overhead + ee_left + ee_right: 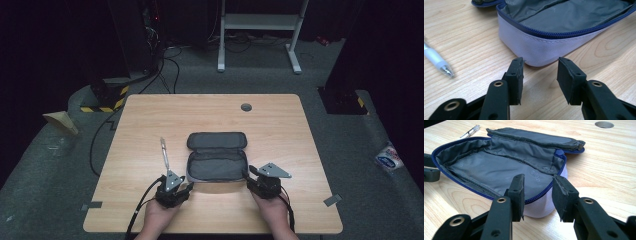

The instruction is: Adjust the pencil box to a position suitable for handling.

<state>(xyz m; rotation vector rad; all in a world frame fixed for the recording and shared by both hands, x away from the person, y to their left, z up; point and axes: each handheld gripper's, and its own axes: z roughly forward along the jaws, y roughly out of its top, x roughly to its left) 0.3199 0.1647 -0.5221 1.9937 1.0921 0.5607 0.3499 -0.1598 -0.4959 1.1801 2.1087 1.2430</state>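
An unzipped grey pencil case (217, 155) with a blue zip lies flat on the wooden table (150, 115), its lid folded back on the far side. A pen (164, 152) lies to its left, pointing away from me. My left gripper (186, 184) is at the case's near left corner. In the left gripper view its jaws (541, 65) stand open just short of the pale corner (541, 52), with the pen's tip (446, 70) at left. My right gripper (248, 175) is at the near right corner. There the jaws (538, 185) are open astride the zipped rim (536, 196), not pressing on it.
A round cable hole (246, 107) sits in the table's far side. Grey tape marks lie near the front corners (92, 205) (332, 200). Beyond the table are a white desk frame (260, 30), floor cables (165, 70) and a plastic bag (389, 157) at right.
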